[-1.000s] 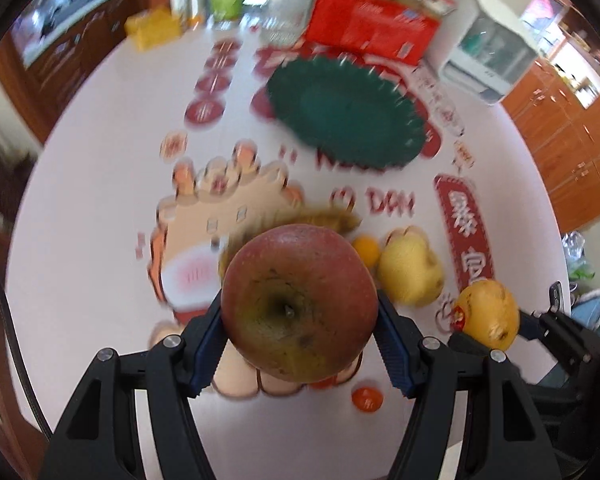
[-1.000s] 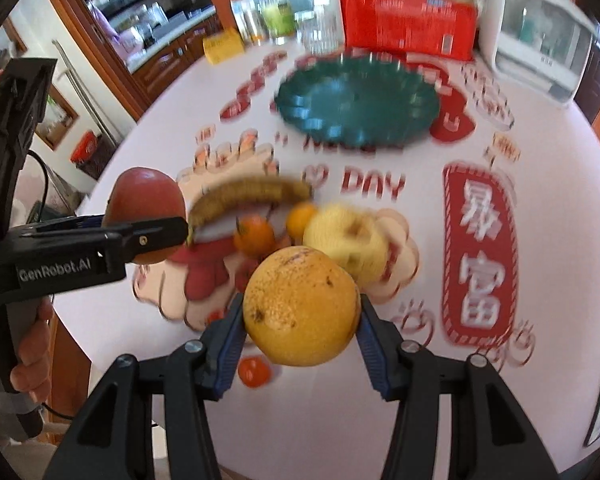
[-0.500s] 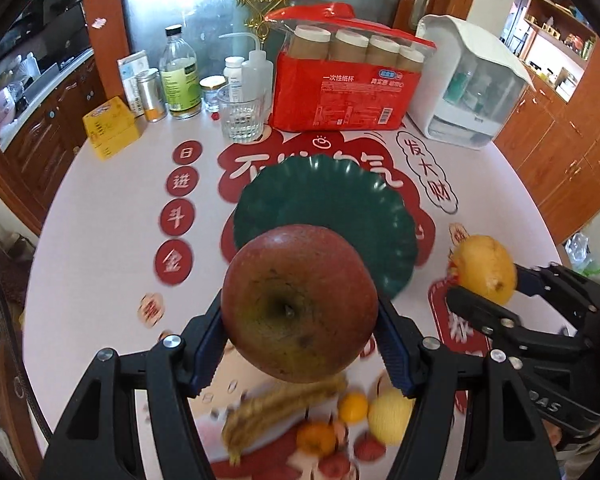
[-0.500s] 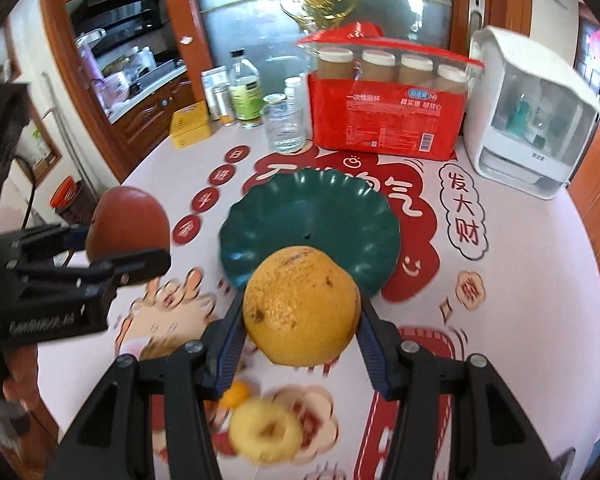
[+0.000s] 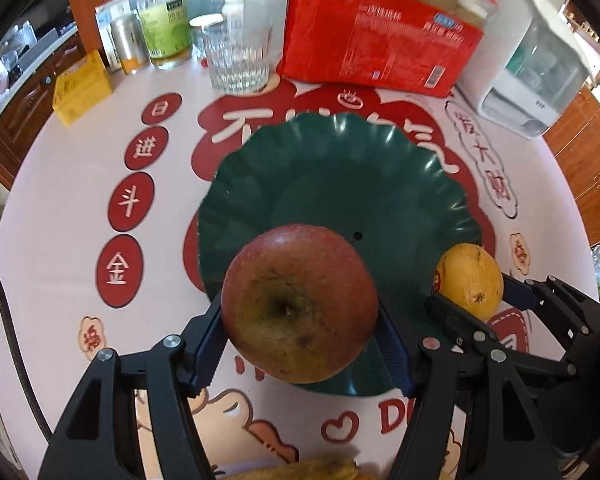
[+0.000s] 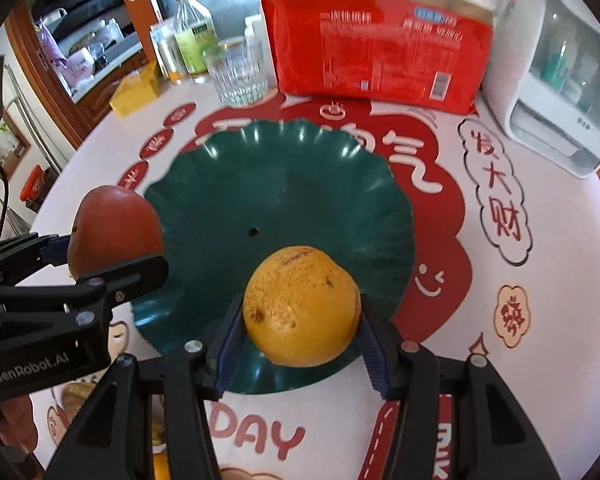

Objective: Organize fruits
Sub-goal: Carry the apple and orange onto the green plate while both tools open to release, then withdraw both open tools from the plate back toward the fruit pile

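My left gripper [image 5: 300, 316] is shut on a red apple [image 5: 299, 304] and holds it over the near edge of the dark green scalloped plate [image 5: 340, 168]. My right gripper [image 6: 300, 312] is shut on a yellow-orange citrus fruit [image 6: 302, 306] over the plate's [image 6: 260, 184] near right part. The plate itself holds no fruit. The apple [image 6: 114, 228] and left gripper show at the left of the right wrist view. The citrus [image 5: 470, 280] shows at the right of the left wrist view. A banana tip [image 5: 312, 472] lies at the bottom edge.
Behind the plate stand a drinking glass [image 5: 236, 60], a red pack of paper cups [image 5: 380, 44], bottles [image 5: 164, 16], a yellow box [image 5: 82, 92] and a white appliance [image 5: 536, 68]. The round table has a printed red-and-white cloth [image 5: 60, 200].
Both grippers moved forward and down with their fruit. The plate now sits directly under them, and the loose fruit on the table has dropped out of view behind.
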Available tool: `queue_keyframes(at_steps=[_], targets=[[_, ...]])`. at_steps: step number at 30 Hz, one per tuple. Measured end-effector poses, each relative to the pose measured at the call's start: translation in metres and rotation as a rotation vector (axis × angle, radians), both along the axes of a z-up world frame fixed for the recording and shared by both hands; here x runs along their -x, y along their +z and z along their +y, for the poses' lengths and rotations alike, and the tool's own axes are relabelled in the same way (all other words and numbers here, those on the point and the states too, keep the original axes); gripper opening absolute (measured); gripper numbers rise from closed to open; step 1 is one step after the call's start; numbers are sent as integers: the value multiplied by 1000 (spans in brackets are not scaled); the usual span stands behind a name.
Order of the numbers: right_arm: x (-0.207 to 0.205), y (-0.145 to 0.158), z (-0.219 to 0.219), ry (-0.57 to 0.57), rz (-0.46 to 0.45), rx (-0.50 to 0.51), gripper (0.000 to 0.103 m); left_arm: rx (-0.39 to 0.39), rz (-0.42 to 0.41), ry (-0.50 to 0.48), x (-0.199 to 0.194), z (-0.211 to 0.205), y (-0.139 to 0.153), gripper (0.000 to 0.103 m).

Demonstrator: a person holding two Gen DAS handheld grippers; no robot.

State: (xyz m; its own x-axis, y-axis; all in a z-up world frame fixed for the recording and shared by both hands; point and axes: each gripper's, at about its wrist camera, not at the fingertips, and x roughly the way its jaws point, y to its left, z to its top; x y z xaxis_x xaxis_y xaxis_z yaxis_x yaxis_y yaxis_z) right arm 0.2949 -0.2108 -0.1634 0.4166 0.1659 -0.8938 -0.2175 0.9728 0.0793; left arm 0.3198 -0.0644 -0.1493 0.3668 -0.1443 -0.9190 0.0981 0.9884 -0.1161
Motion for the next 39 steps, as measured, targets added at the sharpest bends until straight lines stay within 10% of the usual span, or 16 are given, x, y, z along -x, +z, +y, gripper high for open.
queue_keyframes(at_steps=[10, 16, 39], targets=[[-3, -17, 17, 75, -10, 90, 54, -64, 44, -8, -8, -8, -24, 67], [0, -12, 25, 109, -58, 129, 69, -60, -10, -12, -6, -7, -8, 98], [25, 23, 25, 67, -58, 117, 71, 0, -80, 51, 25, 19, 41, 98]])
